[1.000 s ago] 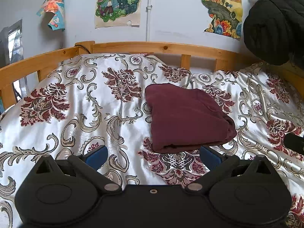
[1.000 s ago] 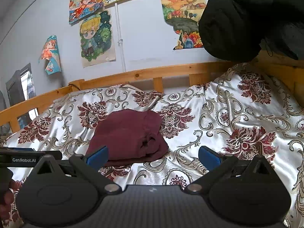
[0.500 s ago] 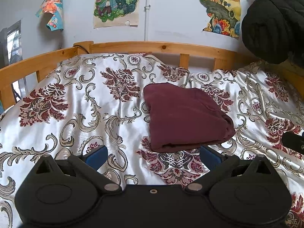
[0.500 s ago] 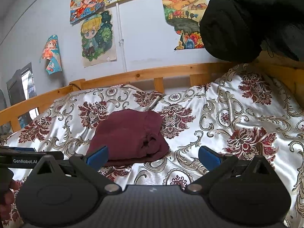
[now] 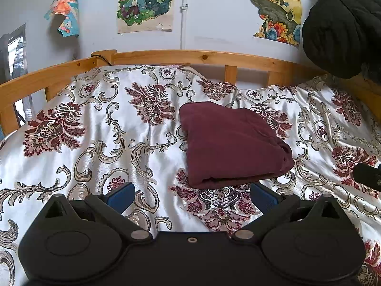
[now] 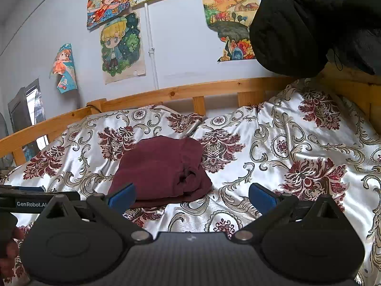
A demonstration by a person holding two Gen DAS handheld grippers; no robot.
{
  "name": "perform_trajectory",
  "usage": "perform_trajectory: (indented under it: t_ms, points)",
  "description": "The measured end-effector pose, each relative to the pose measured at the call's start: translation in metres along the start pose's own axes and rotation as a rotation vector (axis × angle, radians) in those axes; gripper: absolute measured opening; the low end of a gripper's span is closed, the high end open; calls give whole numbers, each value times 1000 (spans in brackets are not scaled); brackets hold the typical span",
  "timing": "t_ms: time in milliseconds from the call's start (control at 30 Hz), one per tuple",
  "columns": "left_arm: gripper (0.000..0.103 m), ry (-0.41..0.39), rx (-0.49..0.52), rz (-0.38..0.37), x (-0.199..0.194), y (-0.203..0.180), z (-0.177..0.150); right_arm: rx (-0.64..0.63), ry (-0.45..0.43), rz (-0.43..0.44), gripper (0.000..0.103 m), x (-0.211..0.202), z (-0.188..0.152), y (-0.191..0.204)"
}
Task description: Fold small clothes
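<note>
A dark maroon garment [image 5: 228, 143] lies folded into a compact rectangle on the floral satin bedspread [image 5: 95, 131]. It also shows in the right wrist view [image 6: 164, 169], left of centre. My left gripper [image 5: 191, 194] is open and empty, just in front of the garment's near edge, not touching it. My right gripper [image 6: 191, 194] is open and empty, near the garment's right front corner, with its left fingertip [image 6: 121, 195] in front of the cloth. The left gripper's body [image 6: 26, 201] shows at the left edge of the right wrist view.
A wooden bed rail [image 5: 190, 58] runs along the back and left side. A black padded jacket [image 5: 343, 26] hangs at the upper right over the bed's corner. Posters [image 5: 145, 2] hang on the wall behind. The right gripper's tip [image 5: 368, 175] shows at the right edge.
Both grippers have drifted slightly; the garment sits a touch further left in the left view. Nothing was gripped or released.
</note>
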State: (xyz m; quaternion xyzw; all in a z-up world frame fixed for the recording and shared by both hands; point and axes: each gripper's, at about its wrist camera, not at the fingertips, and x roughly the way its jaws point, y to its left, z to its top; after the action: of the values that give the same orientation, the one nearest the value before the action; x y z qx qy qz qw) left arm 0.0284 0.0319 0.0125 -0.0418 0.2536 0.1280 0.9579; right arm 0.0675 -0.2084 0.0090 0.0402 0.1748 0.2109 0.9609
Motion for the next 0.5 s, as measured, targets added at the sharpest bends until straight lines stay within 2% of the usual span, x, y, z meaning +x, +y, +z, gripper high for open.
perform_trajectory:
  t_ms: [500]
  points:
    - [102,-1,1,0,0,-1,1,1,1,-1,103,0,0,0]
